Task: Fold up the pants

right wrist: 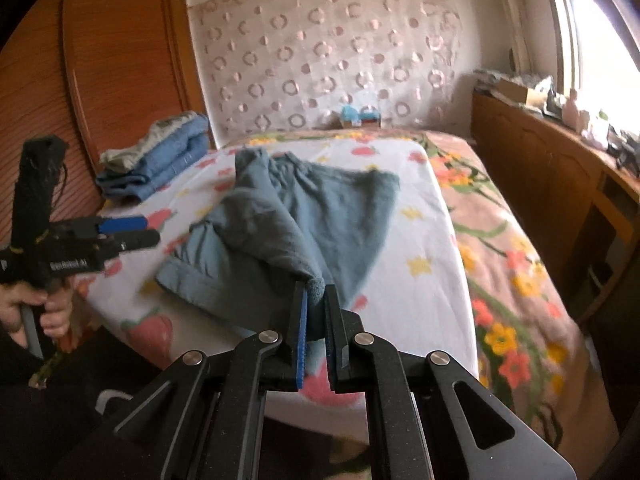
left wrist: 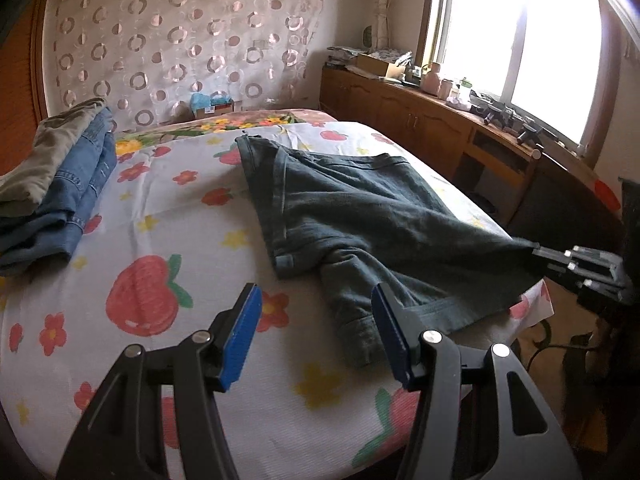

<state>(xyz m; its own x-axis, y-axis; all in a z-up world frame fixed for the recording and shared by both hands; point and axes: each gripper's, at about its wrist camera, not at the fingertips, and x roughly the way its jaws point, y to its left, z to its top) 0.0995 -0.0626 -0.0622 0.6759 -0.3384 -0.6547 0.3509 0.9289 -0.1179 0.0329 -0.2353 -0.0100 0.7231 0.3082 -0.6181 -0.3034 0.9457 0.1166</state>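
Dark teal pants [left wrist: 360, 216] lie rumpled on the flowered bed sheet [left wrist: 160, 208], partly folded over themselves. My right gripper [right wrist: 316, 304] is shut on a corner of the pants [right wrist: 280, 220] and lifts it off the bed at the near right edge; it shows in the left wrist view [left wrist: 538, 250] at the right, pinching the cloth. My left gripper [left wrist: 316, 308] is open and empty, hovering above the sheet just left of the pants' near hem; it also shows in the right wrist view [right wrist: 136, 230].
A stack of folded blue jeans and olive pants [left wrist: 60, 192] sits at the bed's far left, beside a wooden wardrobe [right wrist: 100, 60]. A wooden cabinet [left wrist: 420, 120] with clutter runs under the window on the right. A curtain-covered wall stands behind the bed.
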